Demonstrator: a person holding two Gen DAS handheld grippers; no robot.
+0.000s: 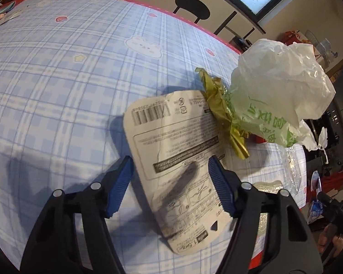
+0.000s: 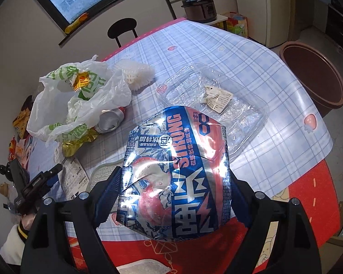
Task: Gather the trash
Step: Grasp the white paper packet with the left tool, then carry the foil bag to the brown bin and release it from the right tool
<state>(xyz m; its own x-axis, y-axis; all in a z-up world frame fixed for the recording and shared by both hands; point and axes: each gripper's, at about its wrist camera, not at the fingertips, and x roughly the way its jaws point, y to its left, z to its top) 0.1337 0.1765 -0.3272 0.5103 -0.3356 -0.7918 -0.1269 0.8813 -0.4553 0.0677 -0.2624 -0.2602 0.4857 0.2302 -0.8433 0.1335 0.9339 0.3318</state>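
Jaws: right gripper (image 2: 175,191) pinching crushed can (image 2: 176,171), lengthwise forward; left gripper (image 1: 171,182) spread.

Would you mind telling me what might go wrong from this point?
1. The crushed can is wedged between the right gripper's fingers; its dented, shiny sides might let it slip.
2. The left gripper is open around a flat card; closing may only buckle it.
3. The plastic bag has slumped, so dropping trash in may miss.
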